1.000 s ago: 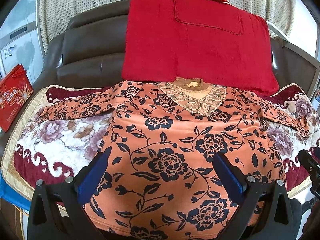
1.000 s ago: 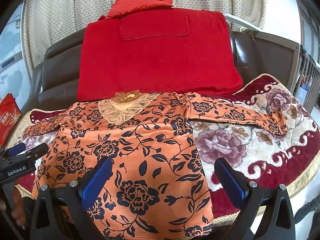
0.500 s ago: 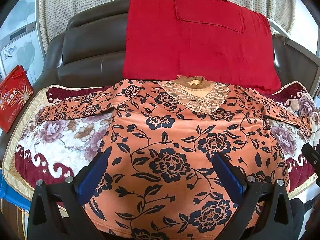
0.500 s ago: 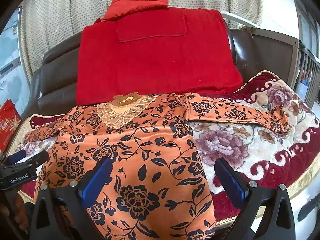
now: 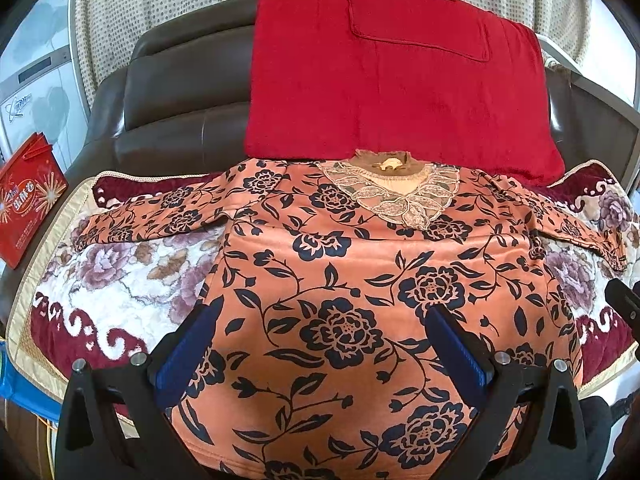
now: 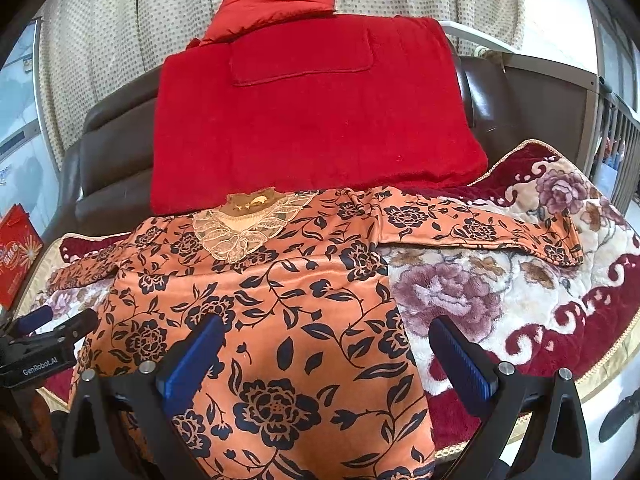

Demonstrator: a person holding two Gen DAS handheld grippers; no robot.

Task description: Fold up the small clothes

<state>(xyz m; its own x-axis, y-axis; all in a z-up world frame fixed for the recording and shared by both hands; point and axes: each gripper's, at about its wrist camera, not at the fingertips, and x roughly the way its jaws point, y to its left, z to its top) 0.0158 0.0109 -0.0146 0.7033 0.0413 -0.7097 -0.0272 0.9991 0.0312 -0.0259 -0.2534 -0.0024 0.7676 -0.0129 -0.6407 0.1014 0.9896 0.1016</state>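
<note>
An orange top with dark floral print and a lace collar (image 5: pixel 352 276) lies flat, front up, on a floral blanket, both sleeves spread sideways. It also shows in the right wrist view (image 6: pixel 276 300). My left gripper (image 5: pixel 320 344) is open and empty, hovering above the lower body of the top. My right gripper (image 6: pixel 328 356) is open and empty above the top's right hem edge. The left gripper's tip (image 6: pixel 52 328) shows at the left edge of the right wrist view.
The floral blanket (image 6: pixel 500 292) covers a dark leather sofa (image 5: pixel 172 92). A red folded blanket (image 5: pixel 396 80) leans on the backrest, with a red cushion (image 6: pixel 276 4) above it. A red gift bag (image 5: pixel 28 196) stands at the left. A railing (image 6: pixel 612 120) runs at the right.
Both grippers have moved slightly forward over the top. Both stay open and the garment has not moved.
</note>
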